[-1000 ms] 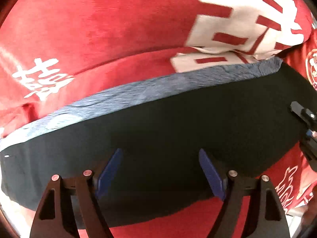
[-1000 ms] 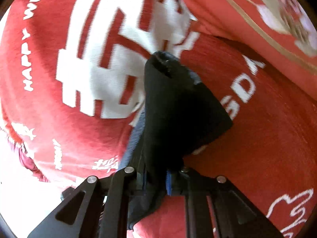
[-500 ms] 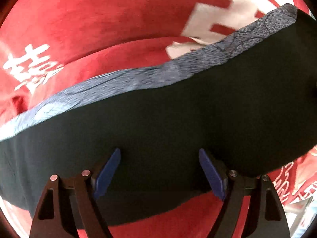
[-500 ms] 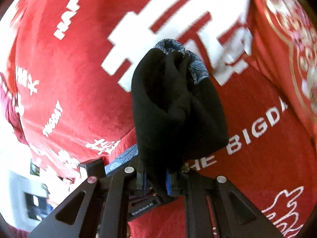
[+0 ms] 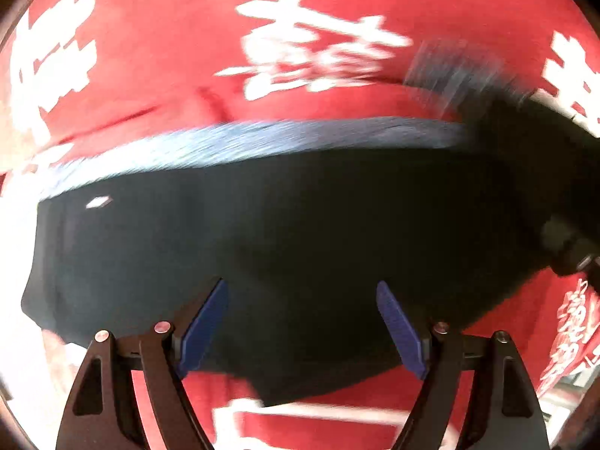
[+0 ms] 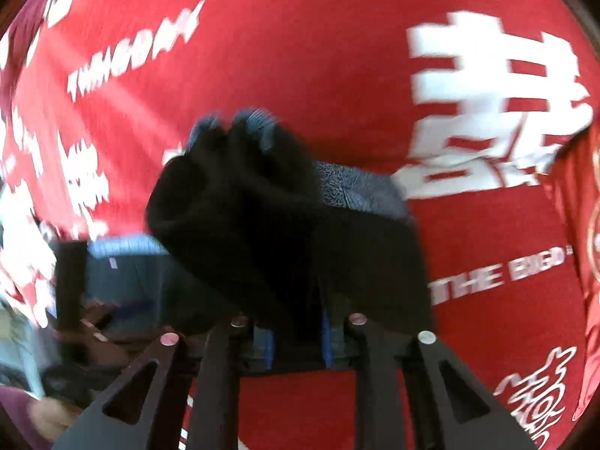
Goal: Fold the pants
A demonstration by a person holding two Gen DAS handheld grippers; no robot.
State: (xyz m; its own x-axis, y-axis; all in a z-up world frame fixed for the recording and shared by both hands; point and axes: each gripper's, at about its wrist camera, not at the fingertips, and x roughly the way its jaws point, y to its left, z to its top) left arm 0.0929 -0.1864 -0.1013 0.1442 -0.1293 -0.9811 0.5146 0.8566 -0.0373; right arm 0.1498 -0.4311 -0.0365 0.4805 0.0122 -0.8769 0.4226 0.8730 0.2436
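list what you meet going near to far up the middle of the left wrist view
left tongs, open → black pants → their blue-grey waistband → red cloth with white characters

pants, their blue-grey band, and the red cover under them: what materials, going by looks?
Pants: soft matte black knit, probably cotton jersey; it drapes and bunches limply in the right gripper.
Band: heathered blue-grey knit, likely an elastic waistband; blur hides the weave.
Red cover: matte woven-looking cloth with flat white printed lettering.
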